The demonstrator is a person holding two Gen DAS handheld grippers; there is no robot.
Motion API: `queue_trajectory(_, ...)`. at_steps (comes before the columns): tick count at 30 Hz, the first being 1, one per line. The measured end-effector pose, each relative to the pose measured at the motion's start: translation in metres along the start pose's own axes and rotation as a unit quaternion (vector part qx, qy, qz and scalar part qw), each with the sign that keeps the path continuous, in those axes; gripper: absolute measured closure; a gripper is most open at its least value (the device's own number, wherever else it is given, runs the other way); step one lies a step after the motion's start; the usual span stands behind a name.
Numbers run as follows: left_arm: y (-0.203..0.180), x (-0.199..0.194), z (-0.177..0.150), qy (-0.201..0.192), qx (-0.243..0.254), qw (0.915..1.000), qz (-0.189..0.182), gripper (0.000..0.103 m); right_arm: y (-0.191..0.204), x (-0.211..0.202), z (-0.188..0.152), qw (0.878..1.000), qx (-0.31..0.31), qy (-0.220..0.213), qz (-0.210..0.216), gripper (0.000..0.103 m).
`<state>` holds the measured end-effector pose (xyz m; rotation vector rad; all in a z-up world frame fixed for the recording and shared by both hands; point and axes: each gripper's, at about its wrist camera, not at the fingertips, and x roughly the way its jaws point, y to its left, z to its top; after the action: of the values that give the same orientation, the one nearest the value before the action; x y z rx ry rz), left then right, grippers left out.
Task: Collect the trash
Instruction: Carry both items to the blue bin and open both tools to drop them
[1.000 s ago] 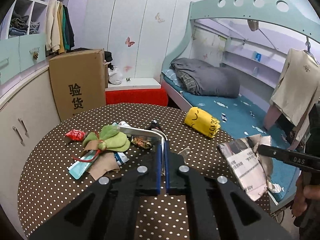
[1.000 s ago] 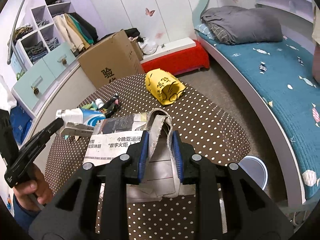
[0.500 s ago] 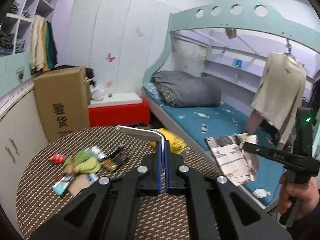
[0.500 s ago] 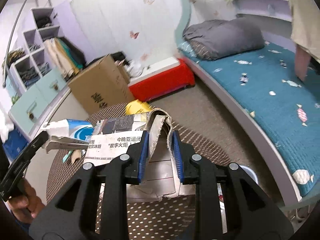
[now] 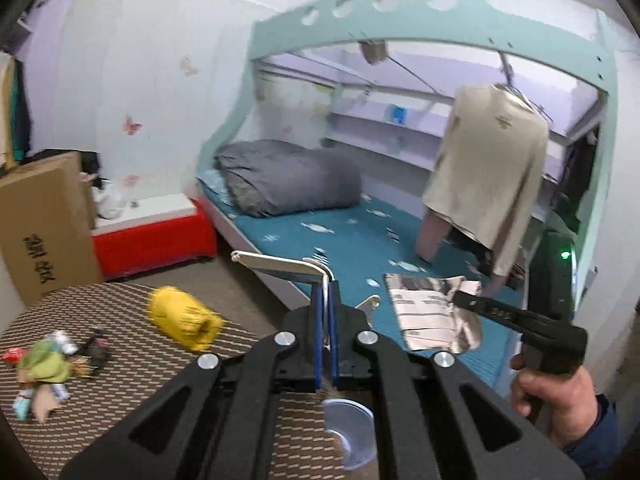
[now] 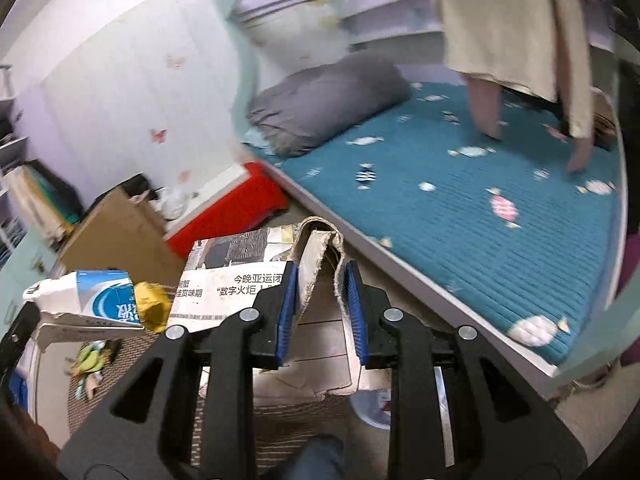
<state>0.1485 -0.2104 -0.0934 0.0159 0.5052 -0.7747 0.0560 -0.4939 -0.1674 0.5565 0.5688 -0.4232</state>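
Note:
My left gripper (image 5: pixel 325 292) is shut on a flattened white and blue carton (image 5: pixel 280 266), seen edge-on and sticking out to the left. The right wrist view shows that carton (image 6: pixel 100 296) at the left edge. My right gripper (image 6: pixel 320 280) is shut on a folded newspaper (image 6: pixel 236 276) with a frayed fold between the pads. In the left wrist view the newspaper (image 5: pixel 428 312) hangs at the right from the right gripper (image 5: pixel 460 300), held by a person's hand (image 5: pixel 560 396). A pale plastic bin (image 5: pixel 352 428) shows below, past the table edge.
On the brown dotted table (image 5: pixel 120 380) lie a yellow bag (image 5: pixel 182 318) and a heap of wrappers (image 5: pixel 48 364). Beyond are a bed with a teal mattress (image 6: pixel 460 216), a grey duvet (image 5: pixel 288 180), a cardboard box (image 5: pixel 40 220), a red box (image 5: pixel 152 236) and a hanging beige garment (image 5: pixel 492 168).
Both grippers have swung right, away from the table's middle and toward the bed, each keeping its load. The trash heap slid to the left edge and the bin came into view below.

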Motion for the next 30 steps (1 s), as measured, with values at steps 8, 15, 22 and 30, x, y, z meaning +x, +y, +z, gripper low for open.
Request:
queue_trajectory(8,-0.057,0.079,-0.028,0.076,0.019,0.9962,-0.037,0.100,-0.061,0.052,-0.021,0.996,0.035,0.057,-0.054,0.078)
queue_trajectory(15,-0.078,0.160,-0.068,0.176,0.028,0.9834,-0.036,0.100,-0.106,0.123,-0.061,0.984,0.070,0.140,-0.090,0.078)
queue_trajectory(22,-0.093,0.218,-0.101,0.243,0.063,0.9679,-0.013,0.100,-0.127,0.186,-0.102,0.968,0.100,0.210,-0.093,0.077)
queue_trajectory(30,-0.094,0.276,-0.140,0.318,0.073,0.9452,0.005,0.100,-0.154,0.238,-0.142,0.947,0.171,0.268,-0.035,0.028)
